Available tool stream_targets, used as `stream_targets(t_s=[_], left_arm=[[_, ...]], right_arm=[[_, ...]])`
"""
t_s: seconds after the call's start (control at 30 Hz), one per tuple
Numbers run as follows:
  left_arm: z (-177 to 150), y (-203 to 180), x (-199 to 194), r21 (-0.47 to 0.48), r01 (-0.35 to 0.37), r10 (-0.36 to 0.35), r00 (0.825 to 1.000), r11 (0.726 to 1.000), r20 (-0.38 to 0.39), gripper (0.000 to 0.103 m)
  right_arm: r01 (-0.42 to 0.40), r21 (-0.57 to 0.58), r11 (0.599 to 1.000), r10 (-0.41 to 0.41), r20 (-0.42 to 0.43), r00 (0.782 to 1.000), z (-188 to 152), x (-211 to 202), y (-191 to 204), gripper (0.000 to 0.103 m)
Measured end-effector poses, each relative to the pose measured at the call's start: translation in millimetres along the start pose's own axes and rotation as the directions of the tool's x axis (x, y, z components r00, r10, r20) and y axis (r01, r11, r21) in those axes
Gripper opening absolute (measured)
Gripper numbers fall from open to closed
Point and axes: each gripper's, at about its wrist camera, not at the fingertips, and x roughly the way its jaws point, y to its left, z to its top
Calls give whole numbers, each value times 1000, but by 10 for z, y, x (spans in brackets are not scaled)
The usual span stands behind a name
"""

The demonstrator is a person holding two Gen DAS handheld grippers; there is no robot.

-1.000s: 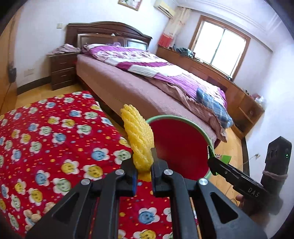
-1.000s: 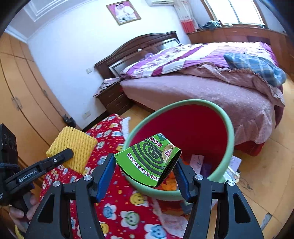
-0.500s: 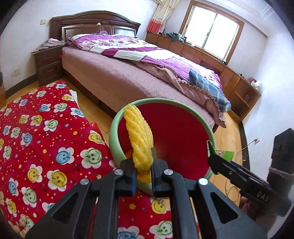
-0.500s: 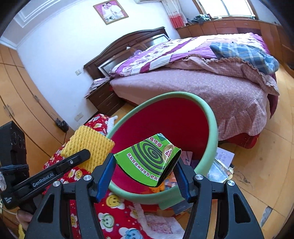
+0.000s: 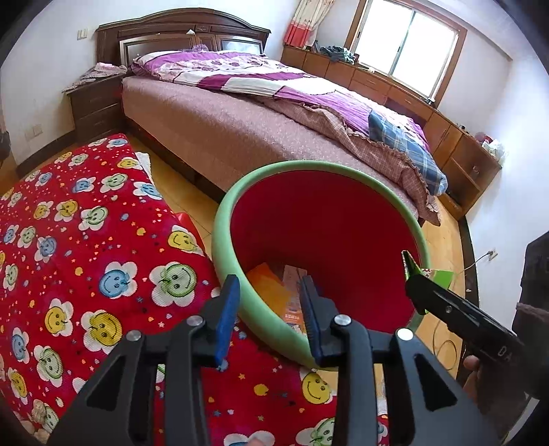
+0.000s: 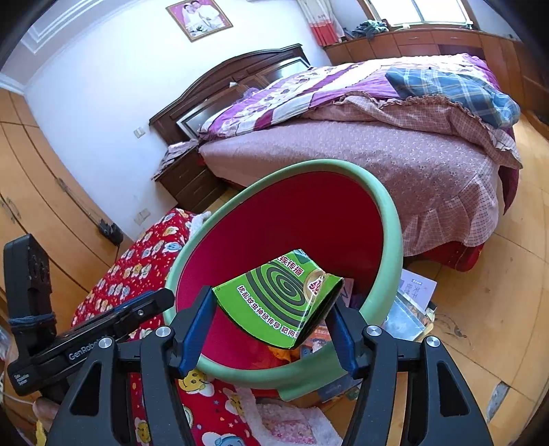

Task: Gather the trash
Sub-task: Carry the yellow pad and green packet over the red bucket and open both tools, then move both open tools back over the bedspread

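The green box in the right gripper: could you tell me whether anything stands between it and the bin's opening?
Nothing visible does. The green box, held between the right gripper's fingers, is already over the green rim of the bin, whose red inside lies open below it.

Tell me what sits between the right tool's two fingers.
A green mosquito-coil box, pinched between the right tool fingers above the red bin; the right wrist view shows it.

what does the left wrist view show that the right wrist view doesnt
Left wrist only: the window, and the left gripper with its jaws apart, just opened, nothing between them.
Right wrist only: the framed picture, the wardrobe doors, and the printed face of the green box clamped in the right gripper.
Both: the red bin, flowered red blanket and bed.
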Motion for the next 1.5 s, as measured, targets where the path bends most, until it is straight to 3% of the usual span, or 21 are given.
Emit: stream_targets(t_s=[0.17,0.27,0.97,1.27,1.5], left_arm=[[-22,37,-77,-7,-21,21,1000,1000,9,36],[-40,82,-147,-20,-28,28,1000,999,12,36],[-396,474,-878,-150,-139,148,988,979,52,36],[-628,627,-1329,-201,-225,247,965,953,91,36],[-811,779,-1636,-260,-294,331,937,920,113,36]], right_arm=[[17,-11,1000,-17,-11,1000,-13,52,22,68],[21,-7,1000,-21,-10,1000,-18,62,29,77],[-59,-98,993,60,9,998,-159,-190,570,77],[-123,-203,971,126,2,992,-360,-332,1027,77],[-154,-270,950,161,3,987,-539,-417,1328,78]])
